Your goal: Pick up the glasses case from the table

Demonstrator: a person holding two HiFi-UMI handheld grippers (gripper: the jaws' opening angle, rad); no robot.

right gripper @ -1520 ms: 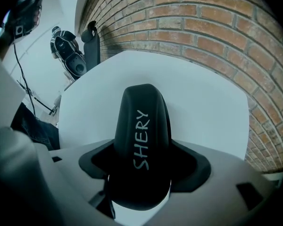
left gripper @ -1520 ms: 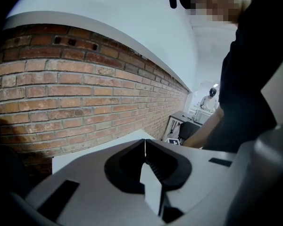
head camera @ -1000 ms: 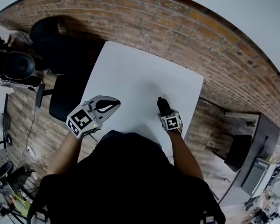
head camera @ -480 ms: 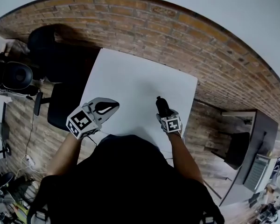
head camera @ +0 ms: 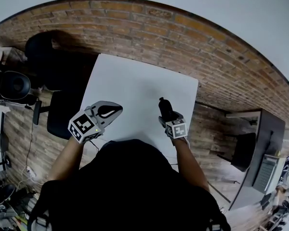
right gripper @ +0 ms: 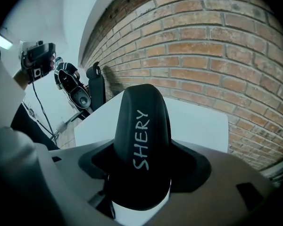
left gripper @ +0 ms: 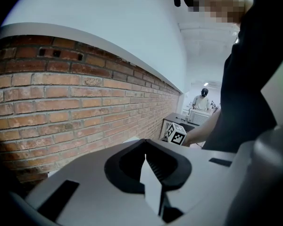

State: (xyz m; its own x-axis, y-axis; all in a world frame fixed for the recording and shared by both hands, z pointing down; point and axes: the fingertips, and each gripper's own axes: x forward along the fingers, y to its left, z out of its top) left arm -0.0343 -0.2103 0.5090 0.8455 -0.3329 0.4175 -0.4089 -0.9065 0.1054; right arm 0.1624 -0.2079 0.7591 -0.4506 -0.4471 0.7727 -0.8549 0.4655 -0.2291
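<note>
The case (right gripper: 141, 140), black with pale lettering along it, sits between the jaws of the right gripper (head camera: 166, 117), which clamp it by its sides at the near end. Its long axis runs along the line the gripper points, so the rounded far end sticks out ahead of the jaws, tilted down toward the table (head camera: 135, 81) and the brick wall (head camera: 135, 28) beyond. In the head view it hangs over the table's right part, near the front edge. It looks clear of the top, though no view shows the gap plainly.

The left gripper (head camera: 108, 110) hovers over the table's left front corner, well apart from the case, with its jaws together on nothing.

The right hand alone has the case, so the pick-up looks essentially made. What remains turns on keeping that grip steady, since the case overhangs the jaws.
</note>
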